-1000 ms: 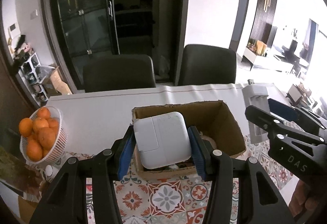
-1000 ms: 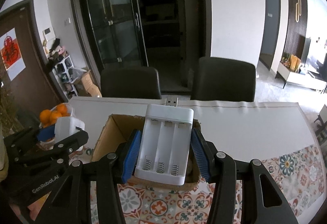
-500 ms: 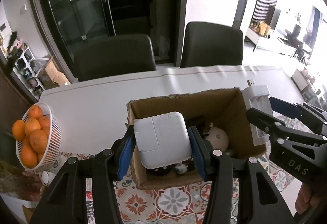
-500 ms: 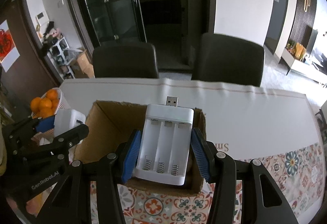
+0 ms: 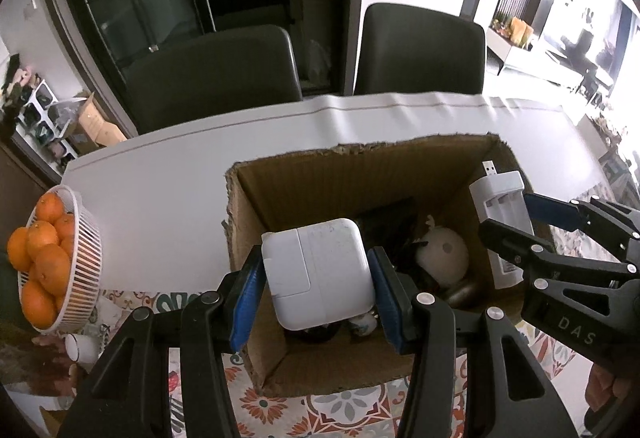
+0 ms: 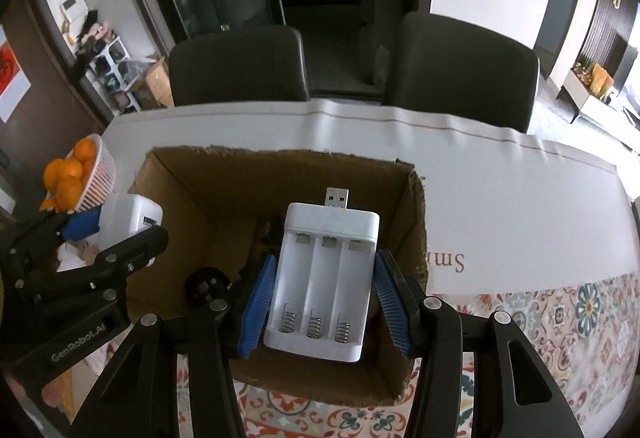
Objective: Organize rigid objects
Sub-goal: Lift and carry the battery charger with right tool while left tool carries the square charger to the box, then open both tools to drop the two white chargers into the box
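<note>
Both grippers loaded over the box

We've got the left gripper (image 5: 318,278) clamped on a white adapter (image 5: 318,274) and the right gripper (image 6: 322,294) squeezing a white charger (image 6: 322,278), USB plug pointing away from us, both held over the open cardboard box (image 5: 340,174). Inside we can see a round white toy (image 5: 442,254), something dark behind it, and a black plug (image 6: 206,286) near the bottom; the rest is too shadowy to call. A white basket (image 5: 82,270) holds oranges (image 5: 44,250) left of the box.
</note>
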`<act>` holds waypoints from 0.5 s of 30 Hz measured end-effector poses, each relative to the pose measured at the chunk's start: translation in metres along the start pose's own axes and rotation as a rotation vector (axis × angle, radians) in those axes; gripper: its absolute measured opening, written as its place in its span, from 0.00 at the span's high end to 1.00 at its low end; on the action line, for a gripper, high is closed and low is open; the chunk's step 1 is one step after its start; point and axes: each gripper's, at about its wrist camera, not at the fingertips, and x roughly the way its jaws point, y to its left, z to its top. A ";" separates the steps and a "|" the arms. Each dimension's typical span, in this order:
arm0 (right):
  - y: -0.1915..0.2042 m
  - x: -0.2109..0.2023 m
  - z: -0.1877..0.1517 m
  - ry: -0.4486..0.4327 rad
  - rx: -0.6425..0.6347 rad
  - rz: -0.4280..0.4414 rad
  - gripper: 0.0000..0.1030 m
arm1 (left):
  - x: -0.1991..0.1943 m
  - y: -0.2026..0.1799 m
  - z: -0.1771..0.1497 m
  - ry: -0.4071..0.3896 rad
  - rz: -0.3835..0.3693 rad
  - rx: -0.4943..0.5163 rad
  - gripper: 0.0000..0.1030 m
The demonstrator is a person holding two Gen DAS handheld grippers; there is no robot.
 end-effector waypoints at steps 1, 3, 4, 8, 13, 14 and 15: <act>0.000 0.003 0.000 0.011 -0.001 -0.001 0.50 | 0.003 0.000 -0.001 0.006 0.001 0.003 0.51; -0.001 0.008 0.000 0.029 -0.002 0.000 0.50 | 0.008 0.000 -0.003 0.021 0.000 0.009 0.51; -0.001 0.010 -0.002 0.034 -0.005 -0.001 0.51 | 0.011 0.000 -0.004 0.032 -0.001 0.011 0.51; -0.001 0.016 -0.002 0.043 -0.009 -0.003 0.52 | 0.020 0.001 -0.006 0.058 -0.007 -0.001 0.51; 0.002 0.018 -0.005 0.054 -0.011 0.004 0.52 | 0.026 0.000 -0.010 0.091 -0.003 -0.007 0.50; 0.002 0.018 -0.005 0.054 -0.009 0.006 0.52 | 0.025 -0.001 -0.011 0.090 0.000 -0.008 0.48; 0.001 0.018 -0.006 0.053 -0.008 0.003 0.52 | 0.023 -0.001 -0.012 0.084 -0.002 -0.008 0.46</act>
